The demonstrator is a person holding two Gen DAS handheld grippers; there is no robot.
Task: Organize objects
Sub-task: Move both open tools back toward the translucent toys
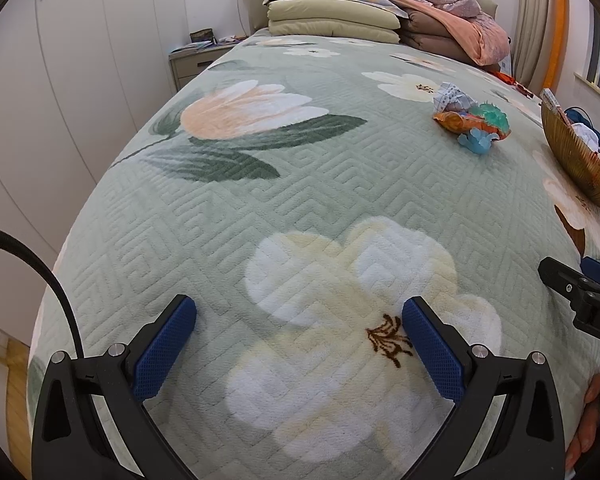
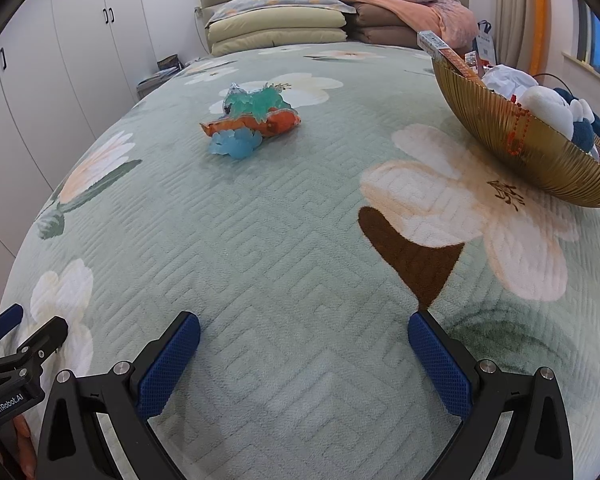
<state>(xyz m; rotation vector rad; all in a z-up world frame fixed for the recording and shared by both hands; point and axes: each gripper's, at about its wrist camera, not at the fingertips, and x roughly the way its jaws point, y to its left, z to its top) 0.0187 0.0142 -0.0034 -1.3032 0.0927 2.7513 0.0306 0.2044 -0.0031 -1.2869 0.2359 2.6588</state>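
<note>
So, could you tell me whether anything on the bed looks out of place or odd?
Yes: a small heap of toys lies loose mid-bed, apart from the gold bowl that holds the other items. Nothing looks spilled or damaged.

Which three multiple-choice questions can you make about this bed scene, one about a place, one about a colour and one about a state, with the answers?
1. Where does the golden bowl stand?
A. on the bedspread, to the right of the toy pile
B. on the nightstand
C. on the pillows

2. What colour are the gripper pads?
A. red
B. blue
C. white

3. In what state is the left gripper?
A. shut on a toy
B. shut on nothing
C. open and empty

Answers: 1 A, the bowl rests on the floral cover. 2 B, both views show blue pads. 3 C, its fingers stand wide apart with only bedspread between.
</note>
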